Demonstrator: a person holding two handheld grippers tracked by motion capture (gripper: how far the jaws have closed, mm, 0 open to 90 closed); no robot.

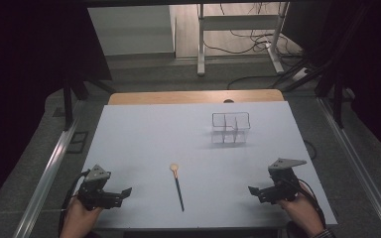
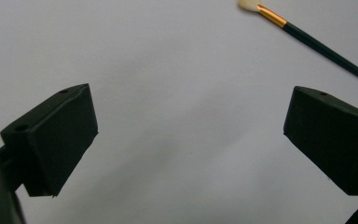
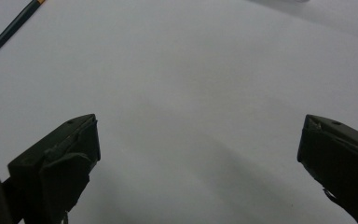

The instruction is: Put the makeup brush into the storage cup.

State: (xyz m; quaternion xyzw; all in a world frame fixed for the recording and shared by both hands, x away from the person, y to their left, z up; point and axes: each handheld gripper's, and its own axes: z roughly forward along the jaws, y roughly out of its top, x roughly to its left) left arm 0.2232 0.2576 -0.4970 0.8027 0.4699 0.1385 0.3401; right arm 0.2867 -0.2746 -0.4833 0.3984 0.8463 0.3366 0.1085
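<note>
floor: grey carpet point(image 1: 144, 79) | white desk frame point(image 1: 238, 22) | cables point(image 1: 250, 44) | surroundings dark

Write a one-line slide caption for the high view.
Open left gripper and right gripper flank a paintbrush on the white table, clear divided organizer beyond.

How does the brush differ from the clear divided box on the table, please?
The brush is thin, long and opaque, with a dark handle and a pale tip, while the box is see-through, squat and split into compartments. The brush lies flat near the front, between the two hands; the box stands upright farther back and to the right. Both rest on the white table, and nothing touches either.
</note>
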